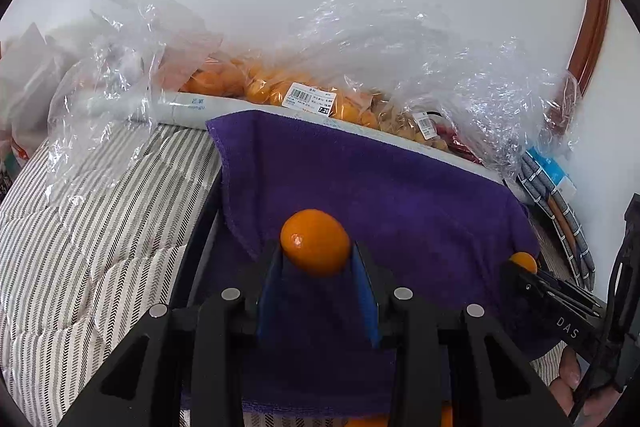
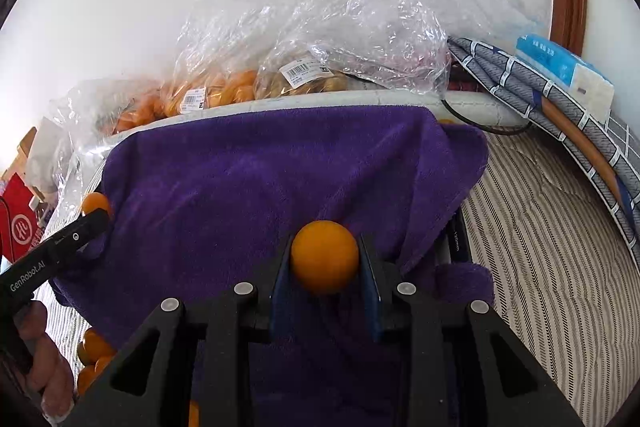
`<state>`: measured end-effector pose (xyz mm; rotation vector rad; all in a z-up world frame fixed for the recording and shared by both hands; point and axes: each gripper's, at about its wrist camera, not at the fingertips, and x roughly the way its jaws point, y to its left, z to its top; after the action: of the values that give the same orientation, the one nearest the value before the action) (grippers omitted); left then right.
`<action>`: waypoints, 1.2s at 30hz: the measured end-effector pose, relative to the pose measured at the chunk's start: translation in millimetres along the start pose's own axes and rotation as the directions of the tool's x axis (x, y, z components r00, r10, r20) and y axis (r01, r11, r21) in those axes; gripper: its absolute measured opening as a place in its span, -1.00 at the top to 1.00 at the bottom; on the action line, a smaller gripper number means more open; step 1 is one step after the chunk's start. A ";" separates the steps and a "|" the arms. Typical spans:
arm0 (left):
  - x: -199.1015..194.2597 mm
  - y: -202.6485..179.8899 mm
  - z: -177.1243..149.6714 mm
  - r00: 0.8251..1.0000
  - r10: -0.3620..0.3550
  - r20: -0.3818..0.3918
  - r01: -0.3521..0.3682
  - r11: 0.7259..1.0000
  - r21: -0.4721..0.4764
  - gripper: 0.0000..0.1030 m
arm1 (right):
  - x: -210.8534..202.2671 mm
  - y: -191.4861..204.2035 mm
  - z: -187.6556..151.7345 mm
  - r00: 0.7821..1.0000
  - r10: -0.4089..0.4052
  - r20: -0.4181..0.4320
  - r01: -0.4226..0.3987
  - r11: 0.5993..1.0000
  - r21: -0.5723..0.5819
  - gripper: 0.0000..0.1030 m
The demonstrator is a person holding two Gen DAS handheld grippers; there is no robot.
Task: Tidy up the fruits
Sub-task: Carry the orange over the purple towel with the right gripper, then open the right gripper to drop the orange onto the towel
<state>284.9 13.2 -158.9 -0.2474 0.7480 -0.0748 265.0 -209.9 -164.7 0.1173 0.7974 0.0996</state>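
Two handheld grippers each clamp a small orange fruit above a purple towel draped over a box on a striped bedcover.

The left gripper (image 1: 316,255) pinches its orange fruit (image 1: 315,242) between blue pads; the right gripper (image 2: 325,259) grasps a second orange fruit (image 2: 324,257) the same way. The purple towel (image 1: 360,179) lies just below both. Behind it, clear plastic bags (image 2: 224,83) with barcode labels hold more orange fruit against the white wall, and loose ones (image 2: 94,347) sit beside the towel's near edge.
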 end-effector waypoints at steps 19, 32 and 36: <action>9.6 1.8 -1.0 0.999 0.014 -0.040 -0.013 1.000 0.013 0.35 | 2.9 1.2 -2.8 1.000 -0.023 -0.004 0.023 1.000 -0.005 0.36; 5.8 1.7 -1.2 1.000 0.004 -0.022 -0.004 1.000 0.015 0.23 | -16.0 -0.3 0.6 0.995 -0.055 0.079 0.054 0.998 0.018 -0.05; -0.8 -0.3 -2.1 1.000 0.016 0.011 -0.016 1.000 0.023 0.18 | -21.5 -2.4 0.7 0.994 -0.053 0.099 0.050 0.998 0.028 -0.05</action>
<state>282.9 12.6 -159.8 -0.2193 0.7376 -0.0668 250.7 -215.2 -149.4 0.1249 0.7014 0.0347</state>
